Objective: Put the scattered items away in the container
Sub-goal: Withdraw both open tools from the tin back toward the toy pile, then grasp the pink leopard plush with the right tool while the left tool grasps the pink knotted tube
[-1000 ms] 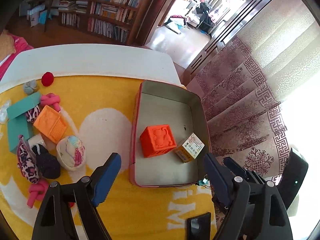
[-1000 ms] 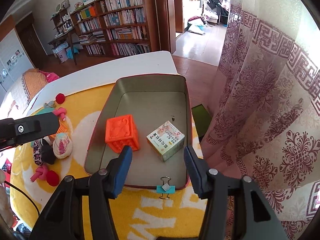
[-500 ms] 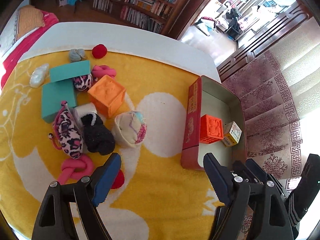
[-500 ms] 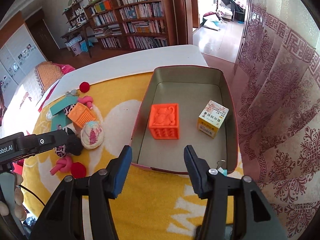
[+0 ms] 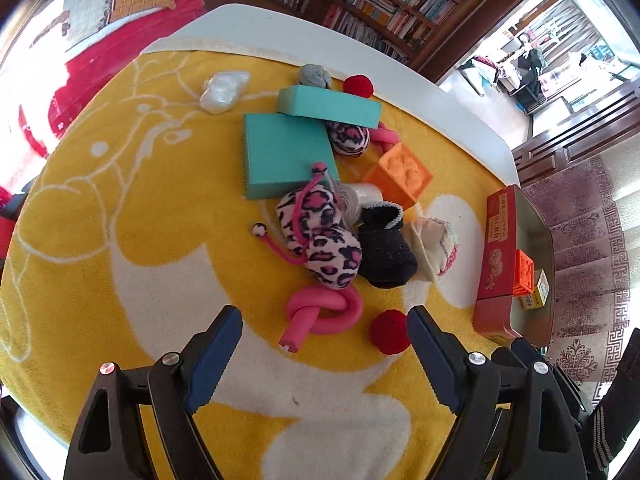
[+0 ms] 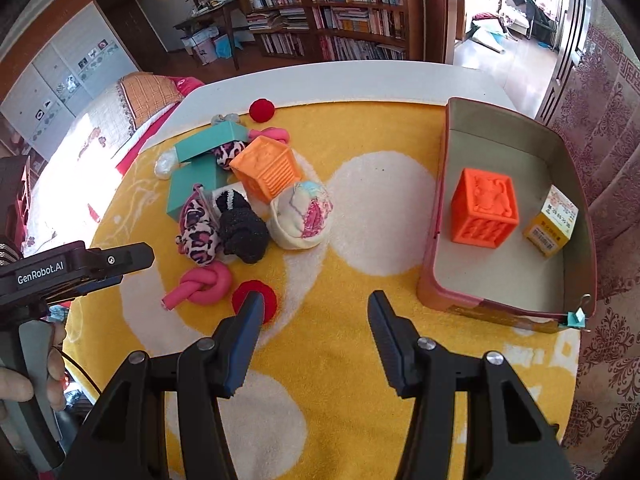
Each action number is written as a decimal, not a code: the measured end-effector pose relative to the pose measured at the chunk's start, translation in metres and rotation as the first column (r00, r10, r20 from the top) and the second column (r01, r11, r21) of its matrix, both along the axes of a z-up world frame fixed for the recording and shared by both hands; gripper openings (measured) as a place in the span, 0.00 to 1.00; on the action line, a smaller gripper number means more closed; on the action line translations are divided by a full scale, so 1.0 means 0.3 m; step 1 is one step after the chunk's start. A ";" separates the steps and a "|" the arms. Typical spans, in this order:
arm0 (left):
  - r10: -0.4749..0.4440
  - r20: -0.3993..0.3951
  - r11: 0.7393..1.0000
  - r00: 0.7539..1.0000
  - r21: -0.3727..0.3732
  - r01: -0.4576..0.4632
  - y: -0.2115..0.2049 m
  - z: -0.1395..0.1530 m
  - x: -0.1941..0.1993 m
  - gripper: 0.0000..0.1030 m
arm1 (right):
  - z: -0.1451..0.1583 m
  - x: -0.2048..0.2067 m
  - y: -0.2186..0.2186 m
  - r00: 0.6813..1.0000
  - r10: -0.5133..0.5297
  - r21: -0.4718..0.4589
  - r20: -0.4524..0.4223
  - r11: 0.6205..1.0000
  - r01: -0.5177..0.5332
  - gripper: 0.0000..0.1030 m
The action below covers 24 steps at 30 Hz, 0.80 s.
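Observation:
A heap of small items lies on the yellow cloth: teal boxes [image 5: 286, 152], an orange cube [image 5: 400, 174], leopard-print pouches [image 5: 316, 236], a black sock [image 5: 382, 244], a pale rolled sock [image 6: 300, 216], a knotted pink tube [image 5: 320, 314] and a red pompom [image 5: 390, 330]. The red tin [image 6: 436, 232] at the right holds a second orange cube [image 6: 484, 206] and a small yellow carton [image 6: 554, 220]. My left gripper [image 5: 324, 344] hangs open just short of the pink tube and pompom. My right gripper [image 6: 314, 320] is open over the cloth between heap and tin, nothing in it.
A grey knot [image 5: 314, 75], a white wrapped lump [image 5: 224, 88] and another red pompom [image 5: 358, 85] lie at the heap's far side. A binder clip [image 6: 576, 316] sits on the tin's near corner. A patterned curtain [image 6: 612, 152] hangs right of the table.
Both grippers have swung left, away from above the tin and toward the heap. The heap now fills the left wrist view, with the tin at its right edge. Both jaws kept their width.

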<state>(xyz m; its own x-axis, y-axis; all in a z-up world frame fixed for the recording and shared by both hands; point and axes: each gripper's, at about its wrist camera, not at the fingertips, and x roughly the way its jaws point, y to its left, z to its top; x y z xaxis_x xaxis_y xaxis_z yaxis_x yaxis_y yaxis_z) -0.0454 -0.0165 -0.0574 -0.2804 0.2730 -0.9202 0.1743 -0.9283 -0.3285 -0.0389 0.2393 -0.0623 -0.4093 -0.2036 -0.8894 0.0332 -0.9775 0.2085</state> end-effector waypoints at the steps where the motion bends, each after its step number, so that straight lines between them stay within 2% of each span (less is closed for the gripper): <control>1: -0.004 0.004 1.000 1.000 -0.006 0.004 -0.013 -0.006 0.006 0.84 | -0.007 0.000 -0.017 1.000 0.005 -0.005 0.010 1.000 -0.005 0.57; 12: -0.044 0.054 0.999 0.998 -0.014 0.045 -0.124 -0.064 0.037 0.84 | -0.044 -0.019 -0.156 0.998 0.026 -0.031 0.061 0.999 -0.024 0.57; 16: -0.028 0.058 0.999 0.998 -0.014 0.028 -0.184 -0.070 0.041 0.84 | -0.051 -0.049 -0.204 0.997 0.038 -0.054 0.064 0.998 -0.034 0.63; 24: 0.022 0.065 1.000 0.998 -0.017 -0.021 -0.325 -0.081 0.044 0.84 | -0.085 -0.130 -0.337 0.993 0.091 -0.076 0.069 0.993 -0.086 0.64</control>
